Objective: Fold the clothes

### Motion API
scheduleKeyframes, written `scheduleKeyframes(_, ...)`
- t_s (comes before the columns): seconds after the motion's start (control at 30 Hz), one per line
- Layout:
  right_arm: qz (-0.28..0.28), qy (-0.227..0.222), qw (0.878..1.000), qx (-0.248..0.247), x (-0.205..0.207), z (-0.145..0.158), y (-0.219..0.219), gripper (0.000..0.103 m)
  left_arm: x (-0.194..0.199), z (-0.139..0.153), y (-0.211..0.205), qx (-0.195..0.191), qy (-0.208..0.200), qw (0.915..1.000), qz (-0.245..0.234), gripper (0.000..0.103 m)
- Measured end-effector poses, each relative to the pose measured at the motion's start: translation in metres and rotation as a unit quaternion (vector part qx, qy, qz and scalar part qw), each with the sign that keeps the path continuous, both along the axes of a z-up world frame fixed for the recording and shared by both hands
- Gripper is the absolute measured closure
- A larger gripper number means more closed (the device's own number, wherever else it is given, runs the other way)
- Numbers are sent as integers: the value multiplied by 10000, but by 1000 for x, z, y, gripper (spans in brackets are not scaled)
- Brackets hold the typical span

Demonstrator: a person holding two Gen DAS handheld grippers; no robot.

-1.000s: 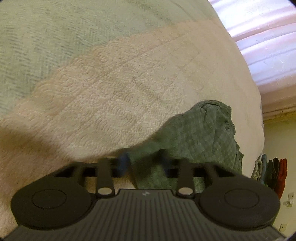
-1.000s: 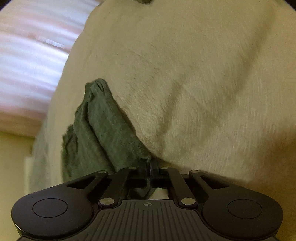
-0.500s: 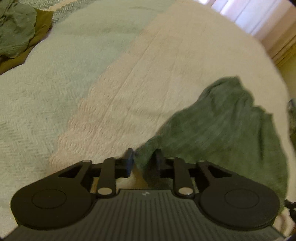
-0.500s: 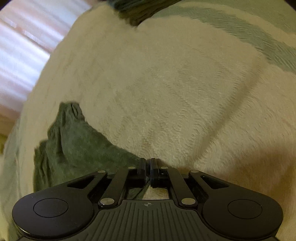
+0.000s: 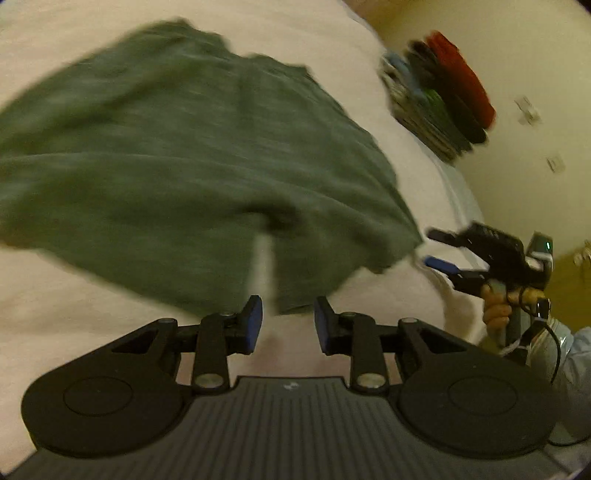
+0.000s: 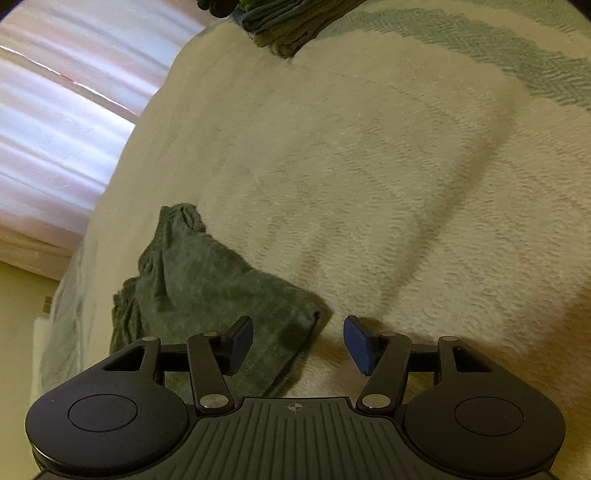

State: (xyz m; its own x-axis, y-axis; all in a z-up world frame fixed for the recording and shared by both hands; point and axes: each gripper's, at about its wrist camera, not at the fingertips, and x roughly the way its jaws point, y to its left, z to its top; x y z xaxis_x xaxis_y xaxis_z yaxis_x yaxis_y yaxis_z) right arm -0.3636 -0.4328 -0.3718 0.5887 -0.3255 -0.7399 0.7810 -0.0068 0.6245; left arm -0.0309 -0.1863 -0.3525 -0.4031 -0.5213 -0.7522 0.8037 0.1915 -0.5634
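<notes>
Green cloth [image 5: 177, 155] is seen lying spread on the cream bedspread [image 5: 74, 317], well blurred in the left wrist view. In the right wrist view its near corner [image 6: 295, 321] is seen bunched and doubled, with a rumpled ridge at the far end.

Left gripper [image 5: 288, 321]: jaws have just been opening and stand parted. The cloth's near edge is seen just ahead of the fingertips, nothing pinched between them. Read as released.

Right gripper [image 6: 295, 343]: jaws have just been opening and stand wide. The cloth corner lies between and beneath them, but no pad is pressed on it. The same gripper [image 5: 443, 251] is seen from the left wrist view at the cloth's far corner, held in a hand [image 5: 496, 306], fingers apart.

Folded stack [image 6: 280, 22] is noted at the top of the bed, well apart from the cloth. Hung or stacked items [image 5: 439, 96] are noted by the wall.

Step is judged as a lay-down, both corners let go.

Risks from here:
- The bunched corner may be folded in as a crease if not flattened first.
- The open right finger over the cloth may snag and drag it on withdrawal.
- A re-grasp may catch the bedspread's texture along with the cloth.
- Uneven edges may be left, given the rumpled far end.
</notes>
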Motion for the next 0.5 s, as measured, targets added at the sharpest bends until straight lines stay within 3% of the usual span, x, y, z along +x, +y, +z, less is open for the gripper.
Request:
scheduleKeyframes(0.07, 30, -75, 10000, -2, 0, -3, -2, 44, -13, -11, -12, 66, -36, 10000, -21, 76)
scheduleKeyframes(0.2, -15, -231, 9997, 44, -3, -11, -5, 44, -12, -32, -14, 401, -81, 9982, 447, 76)
scheduleKeyframes(0.23, -62, -299, 9995, 64, -6, -13, -5, 51, -10, -35, -11, 425, 16, 9974, 589, 76)
scheduleKeyframes(0.27, -116, -363, 9992, 90, -8, -14, -5, 66, -8, -36, -10, 415, 141, 9967, 690, 76)
scheduleKeyframes(0.3, -195, -409, 9989, 149, -10, -16, -6, 71, -9, -38, -11, 403, 293, 9961, 724, 76)
scheduleKeyframes(0.37, -252, -428, 9986, 193, -11, -18, -8, 99, -11, -44, -13, 432, 625, 9941, 777, 85)
scheduleKeyframes(0.4, -236, -397, 9988, 170, -11, -16, -8, 101, -11, -47, -13, 495, 755, 9922, 862, 97)
scheduleKeyframes(0.5, -97, -169, 9997, -146, -10, 6, -9, 102, -6, -50, -10, 546, 1200, 9836, 1229, 100)
